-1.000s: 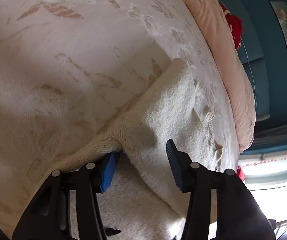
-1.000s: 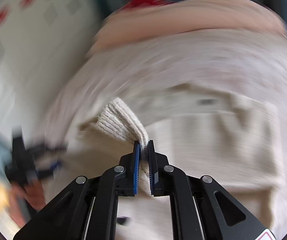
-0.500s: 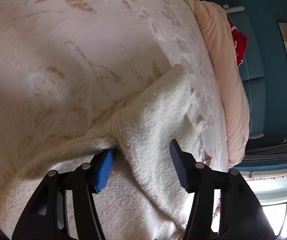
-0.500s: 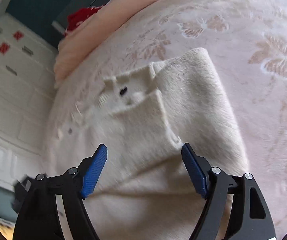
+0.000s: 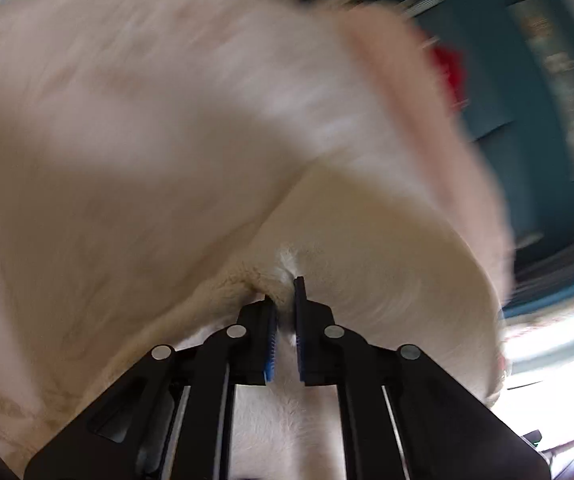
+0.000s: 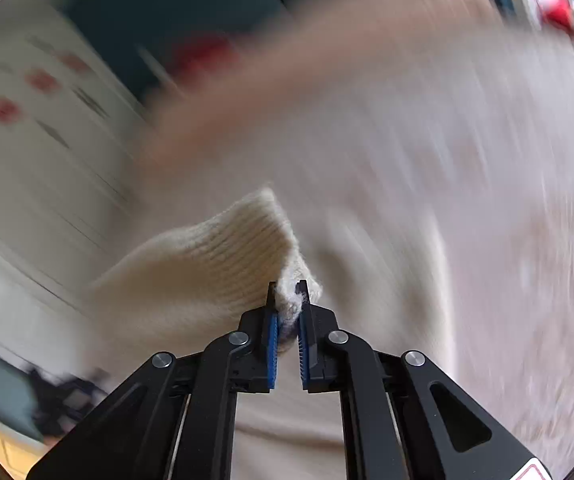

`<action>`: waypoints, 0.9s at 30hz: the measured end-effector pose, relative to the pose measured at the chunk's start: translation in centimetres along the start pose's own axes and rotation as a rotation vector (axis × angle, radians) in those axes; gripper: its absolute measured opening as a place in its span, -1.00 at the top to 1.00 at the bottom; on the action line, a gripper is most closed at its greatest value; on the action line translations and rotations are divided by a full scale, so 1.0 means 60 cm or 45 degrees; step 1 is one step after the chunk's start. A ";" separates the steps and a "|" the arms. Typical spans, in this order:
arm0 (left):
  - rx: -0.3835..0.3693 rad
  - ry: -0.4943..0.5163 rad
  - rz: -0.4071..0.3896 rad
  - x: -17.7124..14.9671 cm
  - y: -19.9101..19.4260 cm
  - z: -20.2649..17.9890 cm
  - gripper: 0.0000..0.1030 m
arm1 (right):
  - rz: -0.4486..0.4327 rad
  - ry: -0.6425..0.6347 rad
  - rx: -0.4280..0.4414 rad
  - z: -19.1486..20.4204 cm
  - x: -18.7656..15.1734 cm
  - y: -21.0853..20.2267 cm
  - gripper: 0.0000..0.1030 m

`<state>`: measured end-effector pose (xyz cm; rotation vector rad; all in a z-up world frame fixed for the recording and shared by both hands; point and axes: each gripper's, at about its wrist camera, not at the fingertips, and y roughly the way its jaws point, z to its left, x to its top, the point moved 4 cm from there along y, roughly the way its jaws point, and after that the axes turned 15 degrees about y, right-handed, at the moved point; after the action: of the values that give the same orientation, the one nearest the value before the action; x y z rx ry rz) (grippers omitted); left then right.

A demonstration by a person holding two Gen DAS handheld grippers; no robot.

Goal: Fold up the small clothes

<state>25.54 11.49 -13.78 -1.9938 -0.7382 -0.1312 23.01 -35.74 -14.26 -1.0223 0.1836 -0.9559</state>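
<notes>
A cream knitted sweater [image 5: 367, 248] lies on a bed with a pale floral cover [image 5: 147, 120]. My left gripper [image 5: 285, 296] is shut on a bunched fold of the sweater, the knit pinched between its blue pads. In the right wrist view, my right gripper [image 6: 287, 290] is shut on the sweater's ribbed cuff [image 6: 215, 256], which stands up from the jaws toward the left. Both views are smeared by motion, so the rest of the sweater [image 6: 367, 280] shows only as a pale blur.
A pink duvet [image 5: 427, 112] is bunched along the far side of the bed, with something red [image 5: 447, 72] behind it against a teal wall [image 5: 527, 120]. White cupboard doors with red marks [image 6: 27, 120] stand on the left of the right wrist view.
Both grippers stood open over the sweater half a second ago and have now closed on it. The right one had let go of the cuff in between. Both views are now blurred by movement.
</notes>
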 end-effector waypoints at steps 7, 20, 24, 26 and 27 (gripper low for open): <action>0.022 0.050 -0.020 0.001 -0.010 -0.004 0.87 | -0.085 0.020 0.104 0.006 0.004 -0.042 0.88; 0.116 0.185 0.023 -0.012 0.012 -0.009 0.82 | -0.089 -0.009 -0.101 -0.043 -0.015 -0.025 0.56; 0.119 0.244 0.029 -0.015 0.012 -0.010 0.79 | -0.042 0.106 -0.015 -0.058 0.005 -0.026 0.00; 0.116 0.248 0.023 -0.017 0.012 -0.008 0.79 | -0.037 0.111 -0.016 -0.055 0.021 -0.013 -0.02; 0.120 0.249 0.021 -0.017 0.012 -0.008 0.79 | -0.015 0.104 -0.027 -0.042 0.031 0.007 -0.02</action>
<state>25.24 10.37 -14.46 -1.8665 -0.5916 -0.2725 22.99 -38.66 -15.46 -1.0052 0.2561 -1.0093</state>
